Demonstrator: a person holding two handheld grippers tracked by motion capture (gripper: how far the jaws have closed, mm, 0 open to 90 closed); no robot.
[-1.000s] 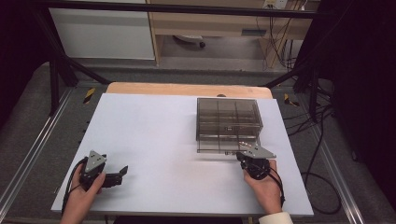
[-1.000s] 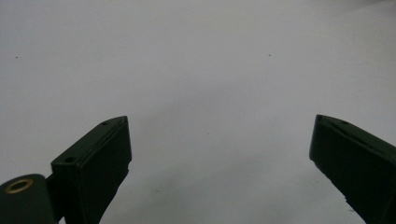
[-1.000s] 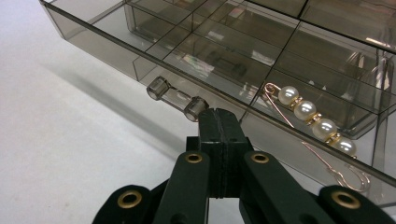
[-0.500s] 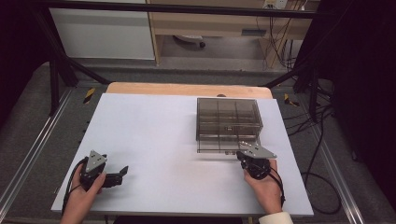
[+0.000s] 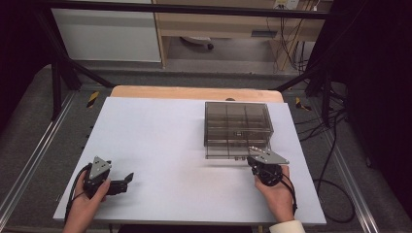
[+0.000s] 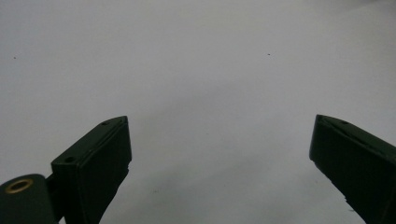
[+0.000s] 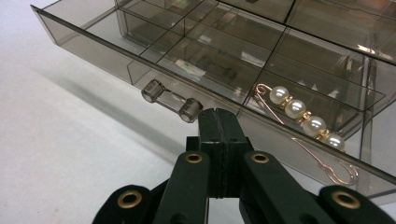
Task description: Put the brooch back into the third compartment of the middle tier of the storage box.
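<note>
The pearl pin (image 7: pixel 306 122) lay in the pulled-out drawer (image 7: pixel 140 56) of the smoked organiser (image 5: pixel 237 127), unchanged from before, just right of the right gripper (image 7: pixel 218 116), jaws pressed together; the left gripper (image 6: pixel 219 149) stood spread.

Overhead faces forward; tool cameras skim table (image 5: pixel 160 131).

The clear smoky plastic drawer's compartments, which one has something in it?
The front compartment right of the handle in the pulled-out drawer: it holds a gold pin with four white pearls; the others look empty.
</note>
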